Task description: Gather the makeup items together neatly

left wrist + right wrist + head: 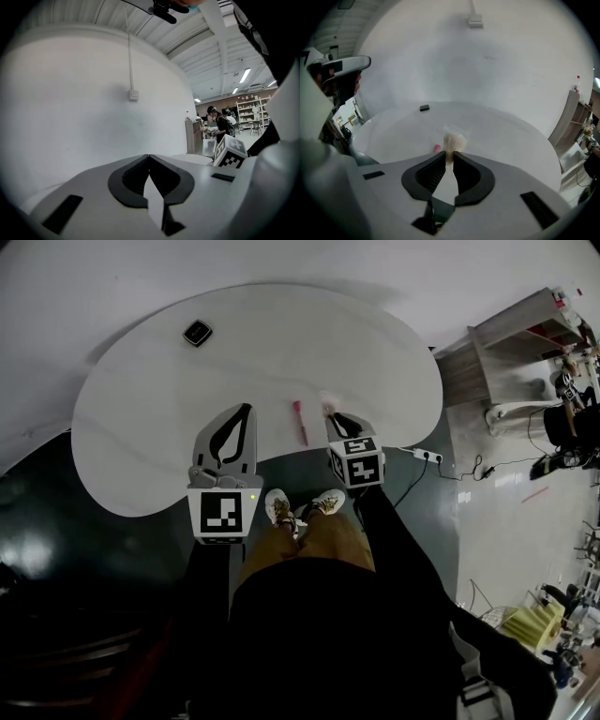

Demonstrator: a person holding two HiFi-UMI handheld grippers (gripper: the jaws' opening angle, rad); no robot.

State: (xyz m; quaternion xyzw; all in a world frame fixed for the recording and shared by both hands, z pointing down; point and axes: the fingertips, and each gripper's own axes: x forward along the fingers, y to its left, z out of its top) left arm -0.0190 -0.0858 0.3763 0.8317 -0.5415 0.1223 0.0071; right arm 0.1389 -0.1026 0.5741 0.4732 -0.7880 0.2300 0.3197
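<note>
**A:** What is sitting closest in the head view?

**B:** The person's dark top (328,634) is filling the bottom of the picture; above it tan trousers (319,540) and pale shoes (277,507) are showing against the dark floor (56,521).

**A:** And the grippers?

**B:** The left gripper (245,412) is reaching over the near edge of the white table (141,418), its jaws pressed together on nothing; the right gripper (336,417) is hanging just to its right, pinching a pale wrapped item (328,403) over the tabletop; whether that item is touching the table I cannot tell.

**A:** Where are the other makeup things lying?

**B:** A pink stick (299,422) is lying between the two grippers, nearer the right one; a black compact (197,332) is sitting well apart, near the far left edge.

**A:** What is the left gripper view giving?

**B:** The tips are meeting with no gap and nothing between them; they are pointing at a white wall (84,103); the right gripper's marker cube (229,152) is peeking in at the right; a person (216,124) is standing far behind it.

**A:** And the right gripper view?

**B:** The jaws are squeezing the pale wrapped item, which is sticking out beyond the tips in clear wrapping; the pink stick is poking out just left of it; the black compact is resting far across the table.
</note>
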